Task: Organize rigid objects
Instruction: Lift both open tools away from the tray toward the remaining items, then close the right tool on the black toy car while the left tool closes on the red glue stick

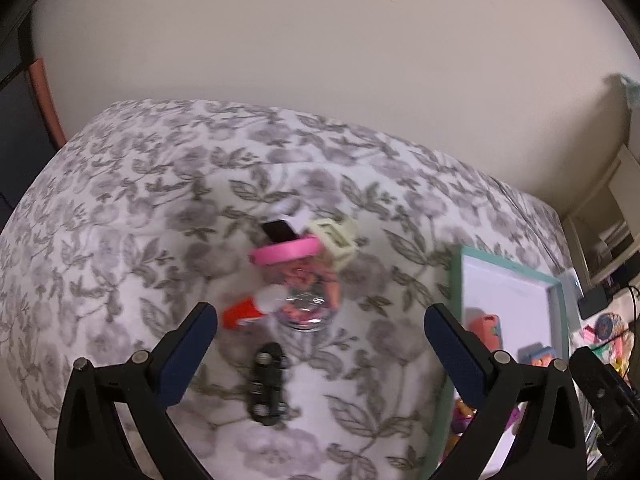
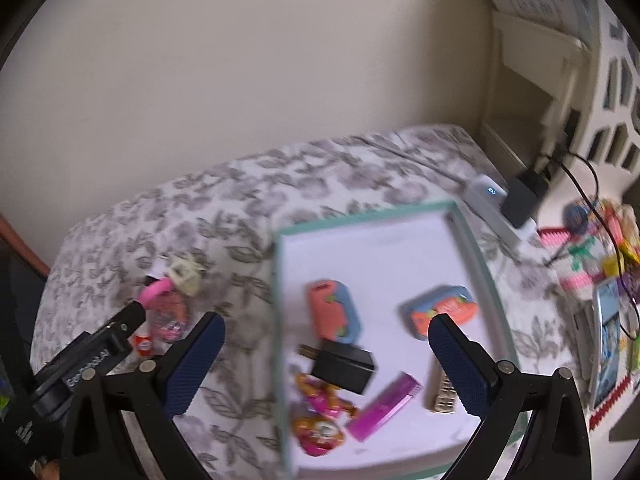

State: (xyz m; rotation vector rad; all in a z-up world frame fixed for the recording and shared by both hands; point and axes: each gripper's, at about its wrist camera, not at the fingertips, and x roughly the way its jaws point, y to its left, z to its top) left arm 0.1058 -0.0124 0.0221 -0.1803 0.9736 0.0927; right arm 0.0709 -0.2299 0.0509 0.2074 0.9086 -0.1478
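My left gripper [image 1: 320,320] is open and empty above a cluster on the floral bedcover: a clear jar with pink contents [image 1: 306,300], a pink ring [image 1: 286,251], a cream cube [image 1: 334,242], a black flat item [image 1: 278,231], an orange and white tube [image 1: 246,312] and a black toy car [image 1: 268,384]. My right gripper [image 2: 326,330] is open and empty above the teal-rimmed white tray [image 2: 360,216]. The tray holds two orange and blue cases [image 2: 334,314] [image 2: 440,310], a black charger [image 2: 344,366], a purple box [image 2: 386,406] and pink toys [image 2: 320,416].
The tray also shows at the right of the left wrist view [image 1: 456,280]. A white power strip with a black adapter [image 2: 516,200] lies past the tray. Colourful clutter [image 2: 600,264] and a white shelf [image 2: 532,52] stand at the right. The wall is behind the bed.
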